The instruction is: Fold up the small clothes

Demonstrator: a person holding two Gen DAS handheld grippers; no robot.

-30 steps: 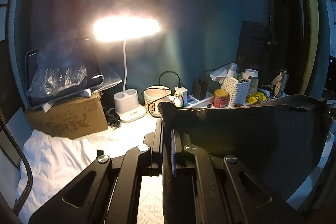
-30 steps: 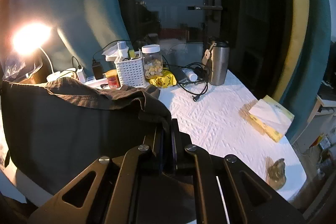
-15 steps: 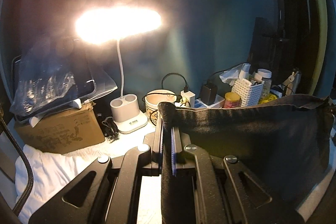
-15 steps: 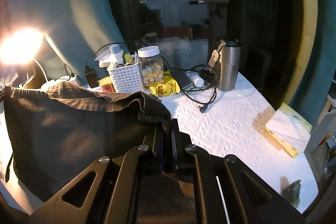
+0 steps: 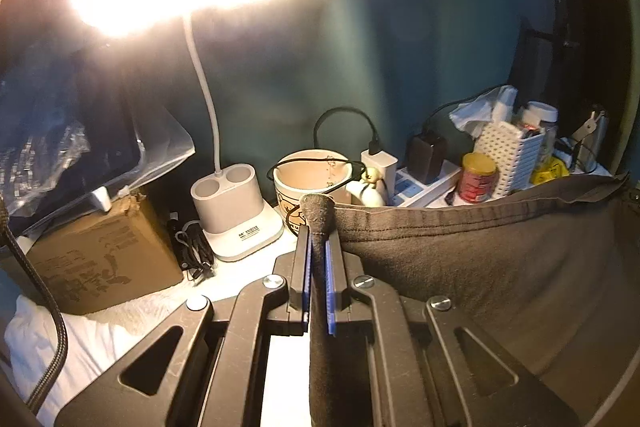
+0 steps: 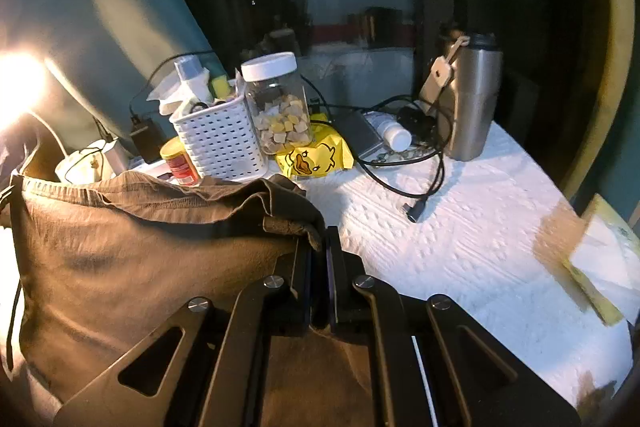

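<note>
Pinching the dark garment (image 5: 500, 267) taut, both hand-held grippers face a mug (image 5: 308, 179), lamp base (image 5: 232, 211) and basket (image 6: 220, 143).

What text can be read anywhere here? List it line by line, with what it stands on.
No text reads clearly in either view.
Cardboard box: dark printed characters on its side, too blurred to read.
Lamp base: small dark label, too small to read.
Red and yellow can: label print blurred.
Yellow packet: a duck cartoon, no legible words.
Mug: bear drawing, no legible words.
</note>
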